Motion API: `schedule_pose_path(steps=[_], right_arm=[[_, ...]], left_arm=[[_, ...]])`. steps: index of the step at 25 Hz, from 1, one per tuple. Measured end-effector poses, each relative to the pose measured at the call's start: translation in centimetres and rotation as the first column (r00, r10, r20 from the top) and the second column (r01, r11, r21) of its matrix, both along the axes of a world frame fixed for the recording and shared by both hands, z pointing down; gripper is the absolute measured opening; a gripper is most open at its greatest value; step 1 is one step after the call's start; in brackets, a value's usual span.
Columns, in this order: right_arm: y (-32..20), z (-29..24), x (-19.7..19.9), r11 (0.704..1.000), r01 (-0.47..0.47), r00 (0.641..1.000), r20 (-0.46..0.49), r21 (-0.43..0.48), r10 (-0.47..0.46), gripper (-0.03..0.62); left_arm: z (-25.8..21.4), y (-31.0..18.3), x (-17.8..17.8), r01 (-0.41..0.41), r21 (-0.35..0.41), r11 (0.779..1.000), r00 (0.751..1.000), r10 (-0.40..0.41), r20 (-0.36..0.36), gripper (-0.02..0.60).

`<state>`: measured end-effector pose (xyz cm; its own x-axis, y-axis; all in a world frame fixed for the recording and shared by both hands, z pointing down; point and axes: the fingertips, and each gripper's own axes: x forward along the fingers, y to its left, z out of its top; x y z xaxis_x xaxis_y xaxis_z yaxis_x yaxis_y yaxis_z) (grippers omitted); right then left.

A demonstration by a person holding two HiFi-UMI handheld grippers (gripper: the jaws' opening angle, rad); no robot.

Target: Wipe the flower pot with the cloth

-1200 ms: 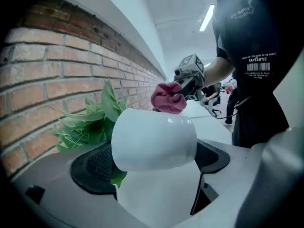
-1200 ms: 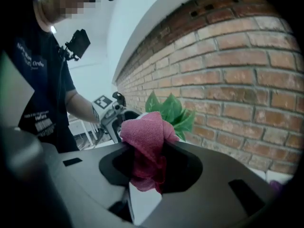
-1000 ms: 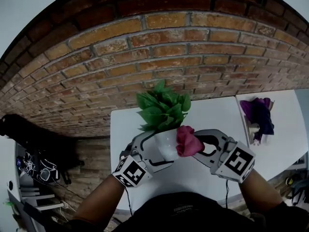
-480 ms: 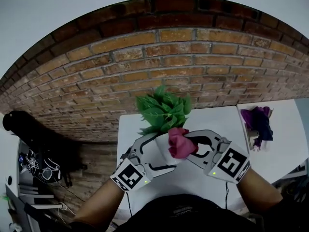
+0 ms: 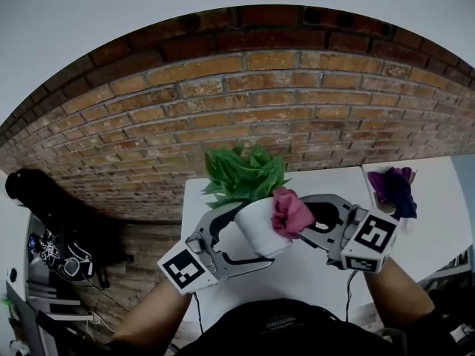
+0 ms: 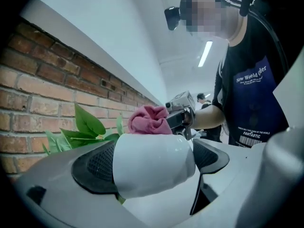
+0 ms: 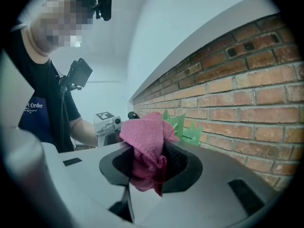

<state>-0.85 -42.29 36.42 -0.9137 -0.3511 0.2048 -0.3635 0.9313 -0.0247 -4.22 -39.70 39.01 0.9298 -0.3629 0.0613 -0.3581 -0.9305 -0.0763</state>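
left tool [image 5: 260, 230] clenched on the white flower pot [image 5: 256, 225], held above the table [image 5: 312, 273]; right tool [image 5: 300, 221] grips the pink cloth [image 5: 288, 212] against the pot's side.

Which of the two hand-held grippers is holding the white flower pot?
The left hand-held gripper: the white flower pot sits clamped between its jaws, whereas the right hand-held gripper holds the pink cloth.

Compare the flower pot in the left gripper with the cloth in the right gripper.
The flower pot is white, smooth and rigid; the cloth is pink, textured and crumpled. The pot is bulkier, spreading the jaws of the left gripper wide; the cloth bunches in the narrower gap of the right gripper. The pot carries green leaves; the cloth carries nothing. Both are clamped between jaws, the cloth against the pot.
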Motion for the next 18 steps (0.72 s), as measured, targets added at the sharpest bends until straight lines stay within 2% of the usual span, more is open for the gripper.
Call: schedule_pose_path(steps=[4,7,10,12,15,18], right_arm=[[0.0,0.6,0.6,0.999,-0.016,1.0,0.016,-0.039,0.016,0.116],[0.1,0.5,0.9,0.994,-0.013,0.997,0.073,-0.108,0.021,0.117],[-0.1,0.9,1.4,0.989,-0.018,0.994,0.105,-0.147,0.034,0.117],[0.1,1.4,1.5,0.987,-0.017,0.994,0.104,-0.159,0.034,0.117],[0.6,1.8,1.4,0.985,-0.001,0.993,0.113,-0.172,0.021,0.117],[1.0,1.8,0.9,0.981,0.012,0.99,0.14,-0.192,0.015,0.115]], left_arm=[[-1.3,0.5,-0.2,-0.019,-0.029,0.999,0.998,0.017,-0.061,0.512],[-2.4,0.8,-0.6,-0.034,-0.037,0.999,0.993,0.029,-0.115,0.509],[-3.5,0.6,-1.2,-0.048,-0.044,0.998,0.98,0.039,-0.193,0.508],[-4.4,0.3,-1.9,-0.057,-0.071,0.996,0.961,0.035,-0.273,0.507],[-5.8,-0.2,-2.9,-0.079,-0.131,0.988,0.914,0.02,-0.405,0.502],[-6.5,-0.5,-3.4,-0.103,-0.166,0.981,0.874,0.01,-0.487,0.495]])
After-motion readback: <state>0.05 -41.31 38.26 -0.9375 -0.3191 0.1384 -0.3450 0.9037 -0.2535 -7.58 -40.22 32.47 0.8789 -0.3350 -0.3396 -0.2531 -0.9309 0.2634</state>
